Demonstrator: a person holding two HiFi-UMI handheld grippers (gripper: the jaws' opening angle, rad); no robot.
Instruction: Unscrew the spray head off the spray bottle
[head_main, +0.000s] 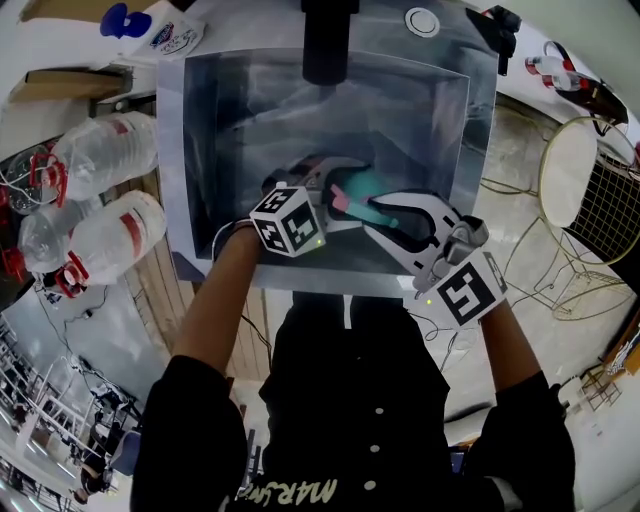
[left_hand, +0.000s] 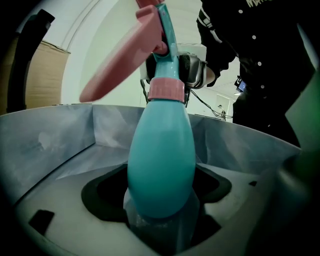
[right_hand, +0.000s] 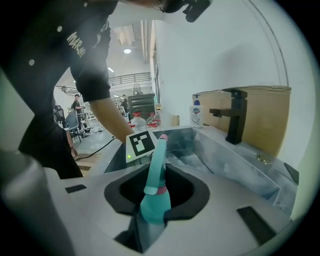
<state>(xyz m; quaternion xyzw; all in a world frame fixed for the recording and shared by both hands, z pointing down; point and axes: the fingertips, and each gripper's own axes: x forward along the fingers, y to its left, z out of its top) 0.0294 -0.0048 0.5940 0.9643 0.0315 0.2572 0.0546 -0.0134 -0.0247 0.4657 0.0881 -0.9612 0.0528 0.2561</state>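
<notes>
I hold a teal spray bottle level over the steel sink, between both grippers. My left gripper is shut on the bottle's wide lower body. The pink collar and the long pink trigger point away from it. My right gripper comes in from the lower right. Its jaws have closed on the spray head end, just past the pink collar. The left gripper's marker cube shows behind the bottle's far end.
A black faucet stands at the back of the sink, with a round button beside it. Large water bottles lie on the left. A wire chair stands at the right. A soap bottle sits on the counter.
</notes>
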